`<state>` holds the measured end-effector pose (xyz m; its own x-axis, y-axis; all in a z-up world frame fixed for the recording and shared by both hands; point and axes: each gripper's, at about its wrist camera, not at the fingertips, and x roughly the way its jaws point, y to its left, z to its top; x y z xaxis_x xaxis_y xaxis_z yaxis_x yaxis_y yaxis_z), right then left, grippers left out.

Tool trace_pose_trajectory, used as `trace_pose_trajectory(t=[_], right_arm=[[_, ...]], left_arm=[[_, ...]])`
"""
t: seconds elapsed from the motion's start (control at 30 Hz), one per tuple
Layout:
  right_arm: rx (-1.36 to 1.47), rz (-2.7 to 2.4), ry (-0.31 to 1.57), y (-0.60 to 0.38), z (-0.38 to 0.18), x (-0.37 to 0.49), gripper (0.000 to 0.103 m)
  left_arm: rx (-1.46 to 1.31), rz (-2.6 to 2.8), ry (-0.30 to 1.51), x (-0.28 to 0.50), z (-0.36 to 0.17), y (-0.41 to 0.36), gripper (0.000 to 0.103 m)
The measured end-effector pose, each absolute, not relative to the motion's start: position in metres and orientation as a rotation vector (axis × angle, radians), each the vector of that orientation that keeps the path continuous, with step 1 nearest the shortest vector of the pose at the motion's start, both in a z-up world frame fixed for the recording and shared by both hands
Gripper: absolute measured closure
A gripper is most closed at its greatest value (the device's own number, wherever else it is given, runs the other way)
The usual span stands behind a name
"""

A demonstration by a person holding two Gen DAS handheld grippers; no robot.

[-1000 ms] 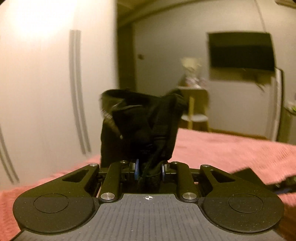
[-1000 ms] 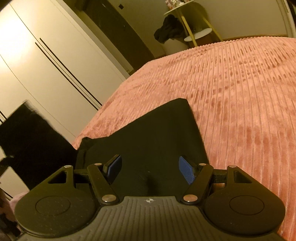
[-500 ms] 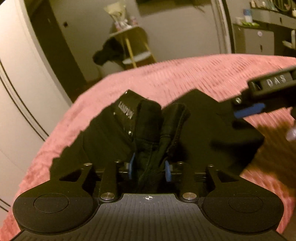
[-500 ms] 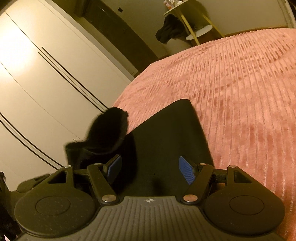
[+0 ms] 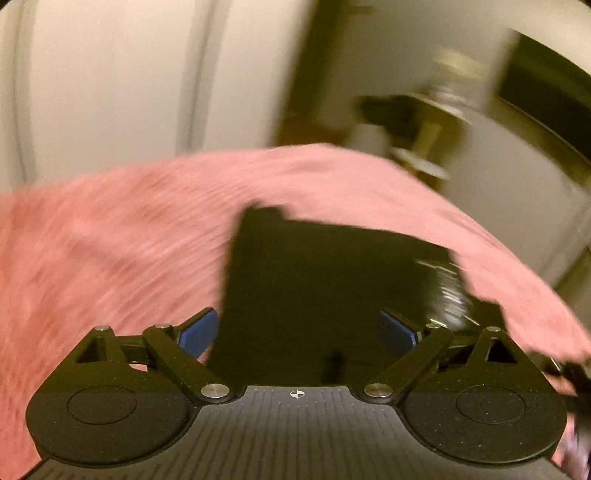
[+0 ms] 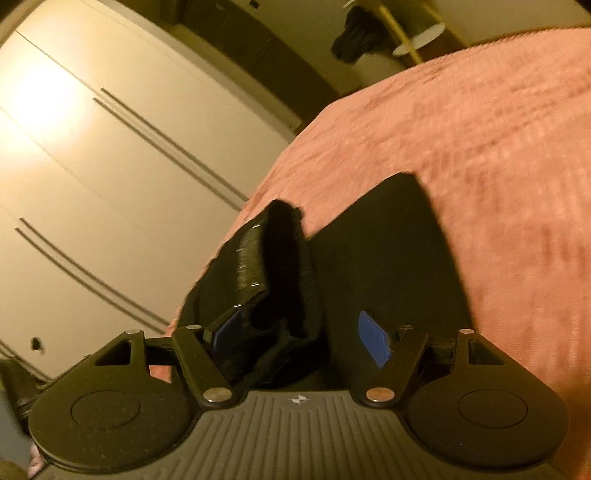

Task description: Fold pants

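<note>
Black pants [image 5: 325, 280] lie as a flat dark slab on the pink bedspread [image 5: 110, 240]; this view is blurred. My left gripper [image 5: 298, 332] hovers over their near end with its jaws opening wide, the blue pads clear of the cloth. In the right wrist view the pants [image 6: 388, 266] lie flat, with a bunched fold [image 6: 280, 266] heaped on their left part. My right gripper [image 6: 299, 338] is open just above them. The heap reaches in between its fingers near the left pad [image 6: 225, 332], while the right pad is clear of it.
White wardrobe doors [image 6: 110, 166] stand past the bed's left edge. A small yellow-legged table [image 6: 417, 33] with a dark cloth [image 6: 354, 37] draped on it is at the far end of the room. Bare bedspread [image 6: 498, 129] stretches to the right of the pants.
My left gripper brought the bunched pants end down from the air onto the flat part, then opened and let go. The right gripper stayed open over the pants, barely moving.
</note>
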<state>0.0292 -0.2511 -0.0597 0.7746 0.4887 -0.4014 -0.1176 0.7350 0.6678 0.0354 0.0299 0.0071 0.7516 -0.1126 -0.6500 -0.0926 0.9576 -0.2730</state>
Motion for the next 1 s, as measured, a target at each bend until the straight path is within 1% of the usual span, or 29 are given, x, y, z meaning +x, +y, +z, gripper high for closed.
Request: trace_pose_trajectory(t=[0.03, 0.1, 0.17, 0.23, 0.3, 0.43, 0.47, 0.5, 0.53, 0.57, 0.63, 0.7, 0.73, 0.77, 0.83, 0.87, 0.9, 0.97, 1.0], right_arm=[[0.671, 0.37, 0.606, -0.249, -0.059, 0.033, 0.032], [0.686, 0.396, 0.625, -0.246, -0.059, 0.044, 0.03], [0.728, 0.418, 0.661, -0.244, -0.065, 0.057, 0.023], [0.782, 0.439, 0.729, -0.241, -0.077, 0.073, 0.023], [0.801, 0.446, 0.792, -0.234, -0.089, 0.088, 0.023], [0.775, 0.478, 0.791, -0.22, -0.09, 0.103, 0.022], [0.783, 0.477, 0.789, -0.219, -0.091, 0.107, 0.026], [0.787, 0.478, 0.783, -0.218, -0.092, 0.108, 0.034], [0.778, 0.47, 0.785, -0.216, -0.094, 0.112, 0.052], [0.776, 0.458, 0.793, -0.214, -0.096, 0.115, 0.058], [0.79, 0.466, 0.796, -0.216, -0.099, 0.116, 0.06], [0.819, 0.473, 0.806, -0.218, -0.1, 0.118, 0.055], [0.832, 0.481, 0.813, -0.219, -0.101, 0.119, 0.05], [0.837, 0.491, 0.818, -0.217, -0.1, 0.121, 0.042], [0.837, 0.512, 0.818, -0.212, -0.098, 0.124, 0.032], [0.823, 0.505, 0.819, -0.209, -0.096, 0.124, 0.032], [0.799, 0.483, 0.822, -0.203, -0.093, 0.124, 0.034], [0.725, 0.42, 0.817, -0.193, -0.085, 0.119, 0.067], [0.676, 0.409, 0.804, -0.188, -0.08, 0.113, 0.07]], left_arm=[[-0.316, 0.038, 0.736, 0.036, 0.003, 0.042, 0.006], [-0.253, 0.122, 0.768, 0.04, -0.006, 0.049, 0.006], [-0.278, 0.11, 0.837, 0.043, -0.016, 0.06, 0.006], [-0.36, 0.058, 0.911, 0.054, -0.029, 0.065, 0.005], [-0.449, 0.052, 0.947, 0.059, -0.038, 0.076, 0.004], [-0.576, 0.035, 0.971, 0.062, -0.053, 0.089, 0.002], [-0.593, 0.033, 0.977, 0.062, -0.054, 0.09, 0.002], [-0.605, 0.032, 0.981, 0.061, -0.055, 0.091, 0.001], [-0.61, 0.033, 0.983, 0.064, -0.055, 0.091, 0.001], [-0.611, 0.034, 0.982, 0.06, -0.054, 0.092, 0.001], [-0.606, 0.035, 0.987, 0.061, -0.055, 0.09, 0.001], [-0.609, 0.037, 0.991, 0.062, -0.058, 0.089, 0.001], [-0.613, 0.037, 0.993, 0.063, -0.059, 0.089, 0.001], [-0.618, 0.036, 0.993, 0.063, -0.059, 0.089, 0.001], [-0.626, 0.034, 0.993, 0.064, -0.06, 0.09, 0.001], [-0.629, 0.034, 0.992, 0.063, -0.06, 0.09, 0.001], [-0.633, 0.034, 0.991, 0.063, -0.061, 0.09, 0.001], [-0.639, 0.034, 0.99, 0.061, -0.06, 0.091, 0.001], [-0.644, 0.032, 0.992, 0.06, -0.061, 0.091, 0.001]])
